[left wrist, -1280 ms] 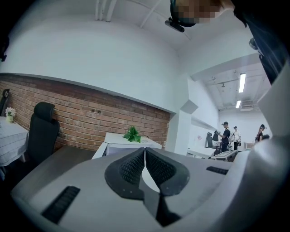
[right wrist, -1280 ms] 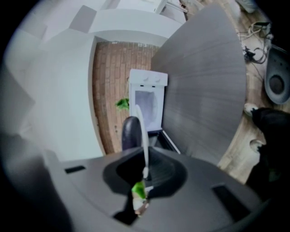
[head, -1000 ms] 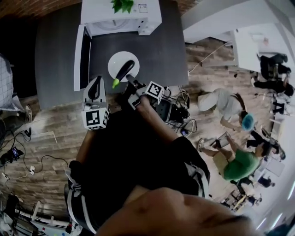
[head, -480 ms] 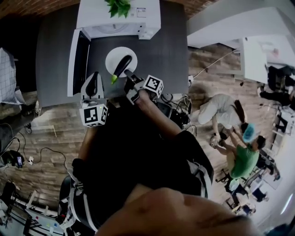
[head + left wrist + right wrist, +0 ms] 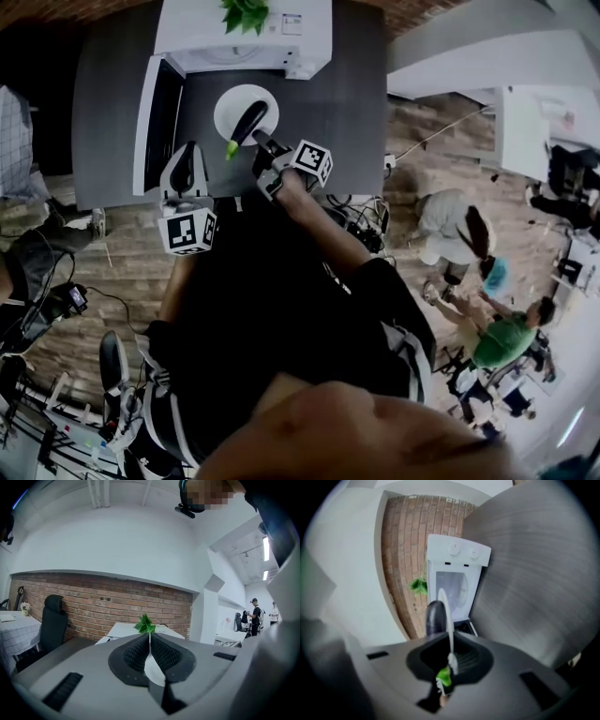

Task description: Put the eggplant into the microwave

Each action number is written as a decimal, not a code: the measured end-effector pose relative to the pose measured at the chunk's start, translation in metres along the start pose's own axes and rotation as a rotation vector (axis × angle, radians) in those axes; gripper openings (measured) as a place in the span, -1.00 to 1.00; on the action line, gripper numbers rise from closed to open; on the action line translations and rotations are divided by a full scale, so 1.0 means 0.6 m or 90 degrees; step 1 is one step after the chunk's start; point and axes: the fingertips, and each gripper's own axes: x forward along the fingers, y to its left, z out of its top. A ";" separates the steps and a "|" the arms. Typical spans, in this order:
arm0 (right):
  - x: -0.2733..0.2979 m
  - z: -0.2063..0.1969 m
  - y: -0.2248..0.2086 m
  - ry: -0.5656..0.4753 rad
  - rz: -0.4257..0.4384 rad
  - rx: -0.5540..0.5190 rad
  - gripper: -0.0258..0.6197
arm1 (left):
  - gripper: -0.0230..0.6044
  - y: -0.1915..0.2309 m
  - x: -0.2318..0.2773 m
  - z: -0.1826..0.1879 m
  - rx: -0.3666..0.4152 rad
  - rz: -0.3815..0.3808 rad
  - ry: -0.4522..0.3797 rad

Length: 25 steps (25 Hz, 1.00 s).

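The right gripper (image 5: 262,143) is clamped nearly shut on the rim of the plate (image 5: 231,101); the eggplant (image 5: 248,123) lies loose on it, just beyond the fingertips. A tilt entering the microwave (image 5: 246,42) could roll it off (left gripper (image 5: 187,172) closed, empty).

Dark-clothed person; grey left hand-held gripper (image 5: 190,150) and right hand-held gripper (image 5: 260,142) each carry a black-and-white marker cube (image 5: 186,232)
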 end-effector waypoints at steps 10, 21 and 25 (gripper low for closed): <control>0.052 0.021 0.003 -0.015 -0.001 -0.003 -0.80 | -0.79 0.024 0.053 0.009 0.004 -0.033 -0.015; 0.118 0.050 -0.010 -0.028 -0.026 0.003 -0.80 | -0.79 0.053 0.094 0.014 -0.004 -0.041 0.001; 0.141 0.063 -0.016 -0.031 -0.032 0.004 -0.80 | -0.79 0.057 0.100 0.013 -0.004 -0.041 0.007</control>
